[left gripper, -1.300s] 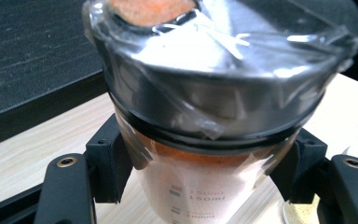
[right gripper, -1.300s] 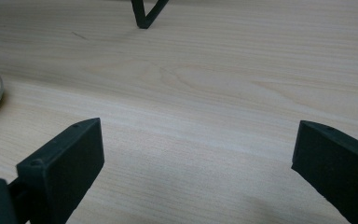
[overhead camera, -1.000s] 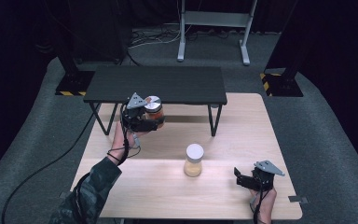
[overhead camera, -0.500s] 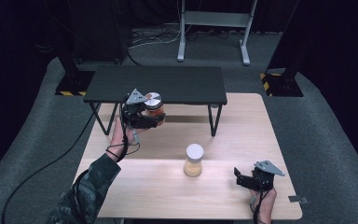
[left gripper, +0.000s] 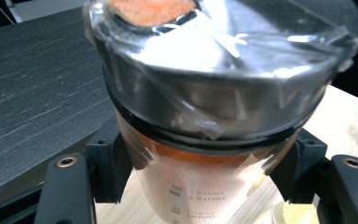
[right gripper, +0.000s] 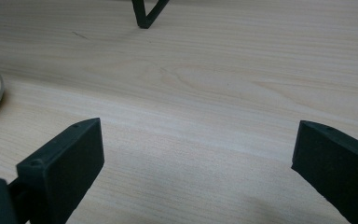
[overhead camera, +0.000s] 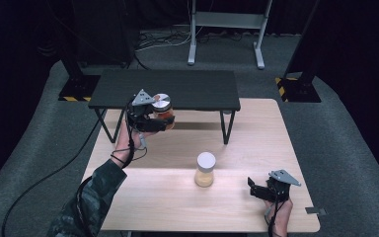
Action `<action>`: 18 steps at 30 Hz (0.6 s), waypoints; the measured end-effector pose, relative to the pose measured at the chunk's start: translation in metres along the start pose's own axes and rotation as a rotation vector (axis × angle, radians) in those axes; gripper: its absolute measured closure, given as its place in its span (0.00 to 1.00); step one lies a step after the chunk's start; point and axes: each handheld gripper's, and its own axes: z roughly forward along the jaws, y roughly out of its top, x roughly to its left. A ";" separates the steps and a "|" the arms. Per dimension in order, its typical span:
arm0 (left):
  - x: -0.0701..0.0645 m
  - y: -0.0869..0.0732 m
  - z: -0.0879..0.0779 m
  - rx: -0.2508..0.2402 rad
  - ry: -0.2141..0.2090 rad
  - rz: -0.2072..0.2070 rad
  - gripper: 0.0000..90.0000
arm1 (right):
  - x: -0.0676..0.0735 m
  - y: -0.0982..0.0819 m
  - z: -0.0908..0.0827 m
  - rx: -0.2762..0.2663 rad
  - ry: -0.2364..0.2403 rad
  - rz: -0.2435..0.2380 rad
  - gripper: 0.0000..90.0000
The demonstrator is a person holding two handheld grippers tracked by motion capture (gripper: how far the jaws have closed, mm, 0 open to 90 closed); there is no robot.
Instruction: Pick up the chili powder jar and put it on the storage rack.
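Left gripper (overhead camera: 154, 120) was clamped on clear orange-filled jar (overhead camera: 164, 112), held up at front edge of black shelf (overhead camera: 187, 86); best move looked like keeping it upright, clearing the edge, setting it down flat before release. Glass was smooth with printed gradations, lid film-wrapped metal. Capped yellow jar (overhead camera: 205, 169) stood mid-table on pale wood table (overhead camera: 256, 133). Right gripper (overhead camera: 260, 190) rested low, jaws apart, empty

Bright overhead light whitens the wooden table (overhead camera: 256, 143); beyond it the room is dim, and glare streaks the close, soft-focused jar (left gripper: 214, 93).
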 end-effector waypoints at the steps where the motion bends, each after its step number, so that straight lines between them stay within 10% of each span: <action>1: 0.000 0.001 0.000 -0.002 -0.001 -0.002 0.35 | 0.000 0.000 0.000 -0.001 -0.001 0.000 0.01; 18: 0.000 0.021 -0.002 -0.008 -0.004 0.017 0.35 | 0.000 0.000 0.000 -0.002 -0.002 -0.001 0.01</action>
